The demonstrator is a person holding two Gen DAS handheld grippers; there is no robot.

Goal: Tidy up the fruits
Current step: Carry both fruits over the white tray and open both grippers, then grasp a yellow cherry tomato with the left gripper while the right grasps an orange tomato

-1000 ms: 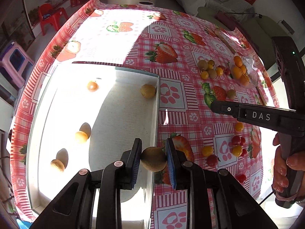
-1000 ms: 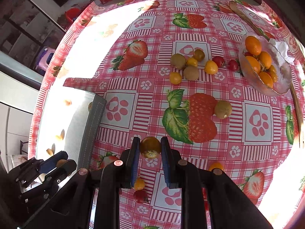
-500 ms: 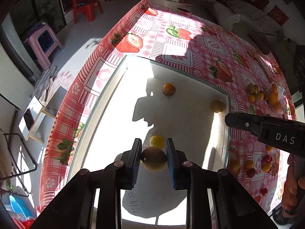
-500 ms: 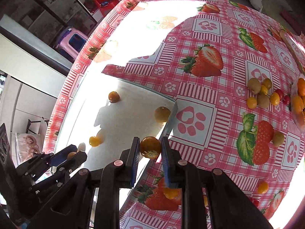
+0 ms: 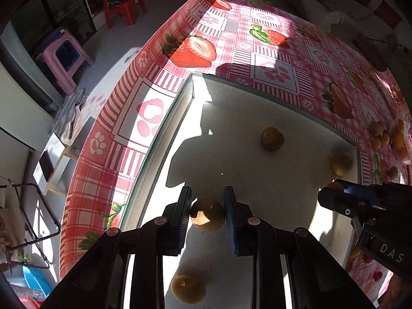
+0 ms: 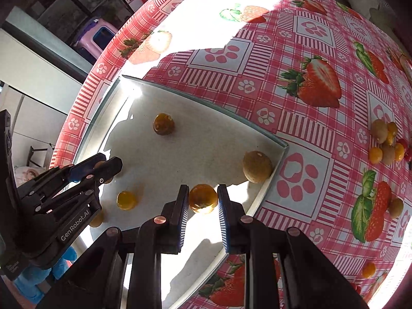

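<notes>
My left gripper is shut on a brown kiwi and holds it over the white tray. My right gripper is shut on an orange-yellow tomato above the tray's near right part. In the tray lie an orange fruit, a yellowish kiwi in the corner and a small yellow tomato. The left gripper shows at the left of the right wrist view. The right gripper shows at the right of the left wrist view.
A cluster of kiwis and small tomatoes lies on the strawberry tablecloth to the right. A lone kiwi and a yellow tomato lie nearer. A bowl of oranges stands far right. The table edge drops off left of the tray.
Both grippers have moved left from over the tablecloth to above the tray, each still holding its fruit. The left one is now lower over the tray's floor.
</notes>
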